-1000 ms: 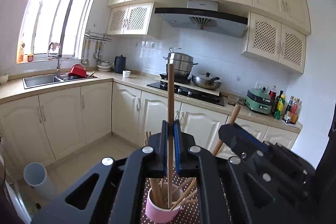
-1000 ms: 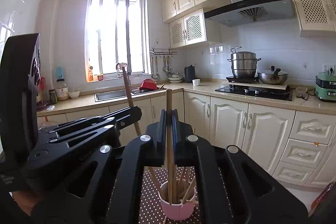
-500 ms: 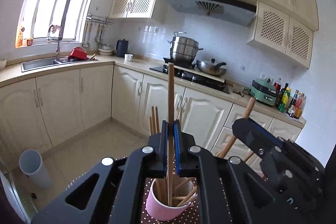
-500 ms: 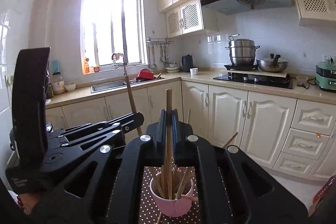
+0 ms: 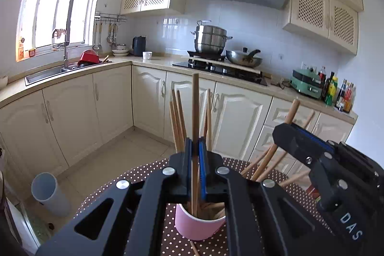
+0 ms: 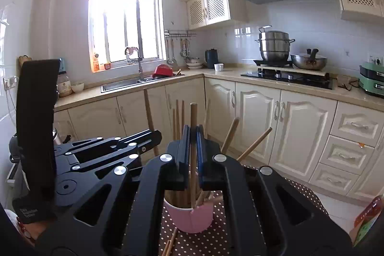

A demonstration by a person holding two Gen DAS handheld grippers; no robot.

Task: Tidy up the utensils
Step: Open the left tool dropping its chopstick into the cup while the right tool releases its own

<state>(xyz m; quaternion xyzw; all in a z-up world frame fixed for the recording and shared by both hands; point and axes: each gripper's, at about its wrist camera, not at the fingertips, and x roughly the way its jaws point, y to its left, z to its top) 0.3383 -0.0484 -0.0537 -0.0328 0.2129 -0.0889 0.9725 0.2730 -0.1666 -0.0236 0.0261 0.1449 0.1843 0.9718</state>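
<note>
Cream-cabinet kitchen here, with a sink under the window, a steamer pot point(image 5: 210, 38) and a wok point(image 5: 243, 60) on the black hob, and up close a round table with a brown polka-dot tablecloth point(image 5: 134, 180). A pink cup point(image 5: 198, 223) sits on that cloth, right below and just past the jaws of both grippers, and it's stuffed with wooden chopsticks fanning out in every direction. The left gripper point(image 5: 195, 155) has its jaws pinched tight on one chopstick point(image 5: 195, 112), which stands straight up between the blue pads, top end poking high above them and bottom end down inside the cup. The right gripper point(image 6: 193, 150) does the same thing: jaws pressed onto its own upright chopstick point(image 6: 193, 116), lower end going into the cup's mouth. From the left wrist camera the right gripper sits off to the right of the jaws, with a stick slanting up past its tip. A couple of loose chopsticks point(image 6: 169, 245) lie flat on the cloth on the near side of the cup, under the jaws. A grey bin point(image 5: 49, 193) stands on the floor to the left.
</note>
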